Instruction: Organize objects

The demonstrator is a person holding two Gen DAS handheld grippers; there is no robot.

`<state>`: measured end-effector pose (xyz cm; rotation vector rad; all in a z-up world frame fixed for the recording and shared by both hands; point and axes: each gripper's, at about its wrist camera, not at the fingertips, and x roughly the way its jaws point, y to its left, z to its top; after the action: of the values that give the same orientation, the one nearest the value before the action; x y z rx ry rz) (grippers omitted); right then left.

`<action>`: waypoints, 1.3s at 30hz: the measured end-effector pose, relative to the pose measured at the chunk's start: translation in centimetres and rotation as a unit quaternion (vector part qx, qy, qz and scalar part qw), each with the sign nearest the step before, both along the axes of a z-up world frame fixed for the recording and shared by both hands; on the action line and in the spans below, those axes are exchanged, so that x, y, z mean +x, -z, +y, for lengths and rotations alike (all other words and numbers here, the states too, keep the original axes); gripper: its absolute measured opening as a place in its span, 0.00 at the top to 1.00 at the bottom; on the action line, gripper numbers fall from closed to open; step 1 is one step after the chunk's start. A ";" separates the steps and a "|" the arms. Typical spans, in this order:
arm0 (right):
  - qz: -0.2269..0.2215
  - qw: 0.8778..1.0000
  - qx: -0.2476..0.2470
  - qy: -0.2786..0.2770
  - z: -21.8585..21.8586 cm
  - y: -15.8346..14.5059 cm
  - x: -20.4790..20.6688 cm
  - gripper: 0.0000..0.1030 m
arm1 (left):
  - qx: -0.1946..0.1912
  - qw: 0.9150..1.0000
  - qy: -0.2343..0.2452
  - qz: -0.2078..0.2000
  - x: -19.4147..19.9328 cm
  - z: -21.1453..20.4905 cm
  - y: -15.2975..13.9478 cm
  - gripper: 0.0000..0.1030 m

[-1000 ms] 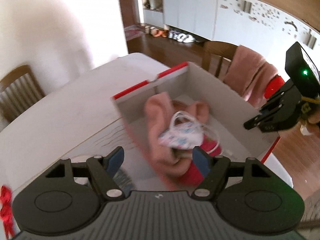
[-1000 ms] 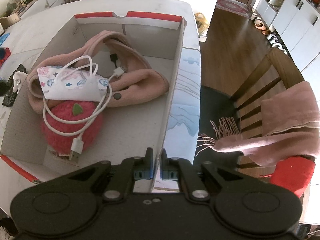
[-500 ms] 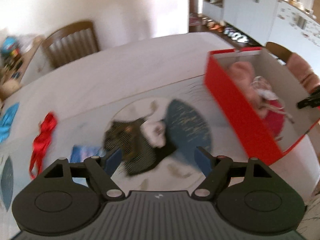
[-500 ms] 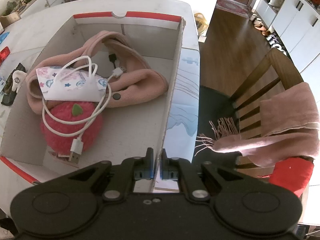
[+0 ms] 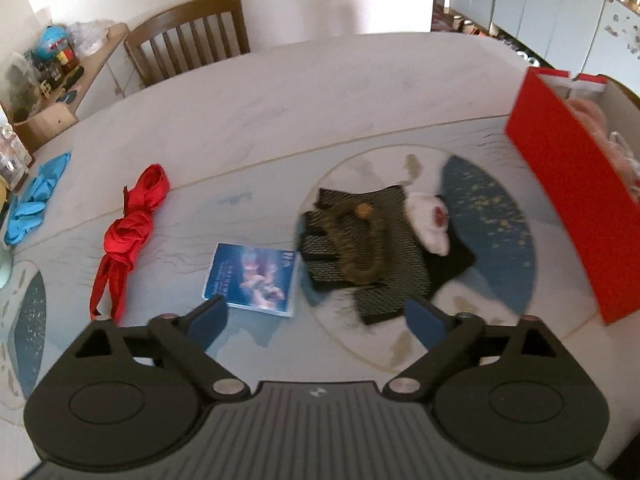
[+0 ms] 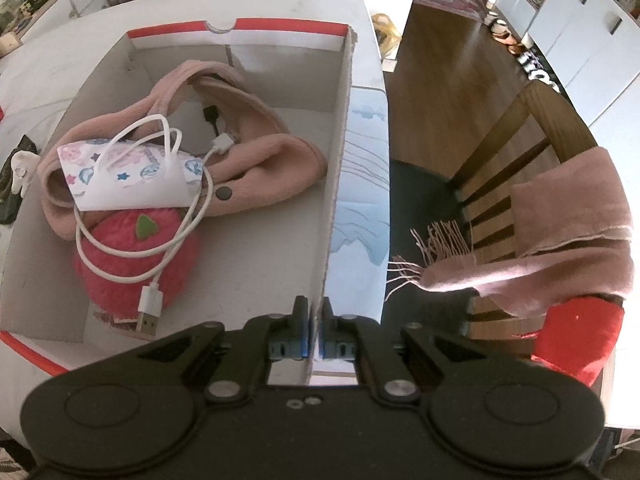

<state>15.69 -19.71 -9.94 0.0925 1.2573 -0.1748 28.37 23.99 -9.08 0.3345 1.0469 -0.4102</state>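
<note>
Right wrist view, box (image 6: pixel 340 128) holding pink scarf (image 6: pixel 256 160), white cable (image 6: pixel 160 252), red plush (image 6: pixel 120 280)

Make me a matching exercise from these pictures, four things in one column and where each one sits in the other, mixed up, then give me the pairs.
Things:
1. white cable
2. red ribbon
3. booklet
4. right gripper

Places:
A. flat on the table, between the ribbon and the black mesh gloves
B. clamped on the box wall
C. inside the box, looped over the red plush ball
D. on the table, left of the booklet

Pairs: 1-C, 2-D, 3-A, 4-B
</note>
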 end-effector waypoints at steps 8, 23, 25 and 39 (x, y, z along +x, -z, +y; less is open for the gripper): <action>0.008 1.000 -0.002 0.020 0.2 0.1 0.2 0.97 | 0.014 1.000 0.012 0.019 4.0 0.9 3.7 0.03; 0.019 0.999 -0.016 0.035 0.6 0.1 0.6 0.96 | 0.038 0.998 0.006 0.050 7.9 2.7 7.4 0.03; 0.021 0.999 -0.018 0.036 0.7 0.1 0.7 0.96 | 0.033 0.998 -0.003 0.054 8.2 3.0 7.6 0.03; 0.018 0.999 -0.026 0.041 0.9 0.0 0.5 0.96 | -0.008 0.997 -0.005 0.075 8.5 3.4 7.9 0.23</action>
<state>16.17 -18.80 -9.92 0.0977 1.2849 -0.2812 36.82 27.34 -16.95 0.2870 1.1910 -0.4393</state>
